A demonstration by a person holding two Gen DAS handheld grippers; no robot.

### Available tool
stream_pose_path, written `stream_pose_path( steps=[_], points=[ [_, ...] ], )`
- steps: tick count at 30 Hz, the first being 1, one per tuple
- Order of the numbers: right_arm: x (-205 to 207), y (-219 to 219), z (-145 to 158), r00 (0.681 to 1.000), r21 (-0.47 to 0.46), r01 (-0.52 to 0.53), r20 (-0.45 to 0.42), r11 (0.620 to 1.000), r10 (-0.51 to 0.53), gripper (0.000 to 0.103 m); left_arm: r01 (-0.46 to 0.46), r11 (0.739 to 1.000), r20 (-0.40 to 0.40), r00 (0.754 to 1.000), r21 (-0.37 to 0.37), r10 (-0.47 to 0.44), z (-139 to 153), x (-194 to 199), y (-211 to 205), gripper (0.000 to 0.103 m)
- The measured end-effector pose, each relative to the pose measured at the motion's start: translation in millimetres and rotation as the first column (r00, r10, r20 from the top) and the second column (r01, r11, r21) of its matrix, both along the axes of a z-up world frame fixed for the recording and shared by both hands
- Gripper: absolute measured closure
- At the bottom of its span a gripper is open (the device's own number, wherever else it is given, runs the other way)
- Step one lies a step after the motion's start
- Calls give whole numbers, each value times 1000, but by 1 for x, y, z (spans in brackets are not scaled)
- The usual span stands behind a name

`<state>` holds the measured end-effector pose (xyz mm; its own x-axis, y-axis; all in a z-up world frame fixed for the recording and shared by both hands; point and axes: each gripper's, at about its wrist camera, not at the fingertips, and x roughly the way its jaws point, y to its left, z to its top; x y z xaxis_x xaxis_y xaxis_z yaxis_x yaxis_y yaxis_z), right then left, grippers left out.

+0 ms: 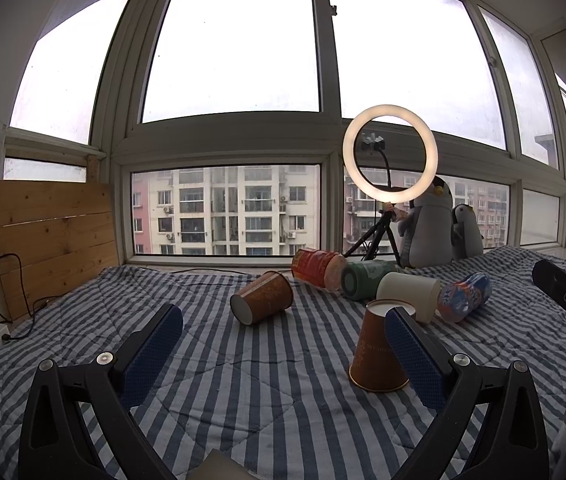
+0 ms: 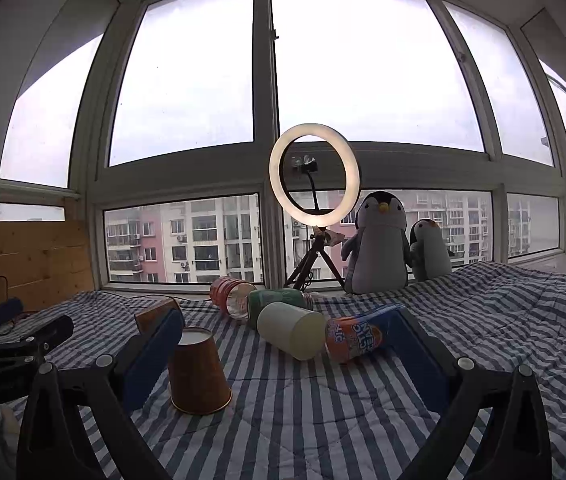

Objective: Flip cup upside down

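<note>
A brown paper cup (image 1: 375, 354) stands upside down on the striped quilt, just beyond my left gripper's right finger; it also shows in the right wrist view (image 2: 197, 372) beside my right gripper's left finger. A second brown cup (image 1: 263, 296) lies on its side farther back, partly hidden in the right wrist view (image 2: 155, 314). A white cup (image 1: 411, 294) lies on its side (image 2: 293, 330). My left gripper (image 1: 283, 318) is open and empty. My right gripper (image 2: 287, 322) is open and empty.
A red can (image 1: 317, 268), a green can (image 1: 367, 278) and an orange-blue can (image 2: 357, 336) lie behind the cups. A ring light on a tripod (image 2: 315, 176) and two plush penguins (image 2: 381, 244) stand by the window. A wooden board (image 1: 51, 236) leans at left.
</note>
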<state>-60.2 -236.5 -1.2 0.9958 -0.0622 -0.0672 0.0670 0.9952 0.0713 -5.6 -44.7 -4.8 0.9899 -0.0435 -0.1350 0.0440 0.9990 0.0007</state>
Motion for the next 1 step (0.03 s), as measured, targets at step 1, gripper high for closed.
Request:
stream_pose_path(
  steps=[1],
  points=[
    [0, 0, 0, 1000, 0, 0, -1, 1000, 0, 1, 1, 1000, -3, 1000, 0, -1, 0, 1, 0, 1]
  ],
)
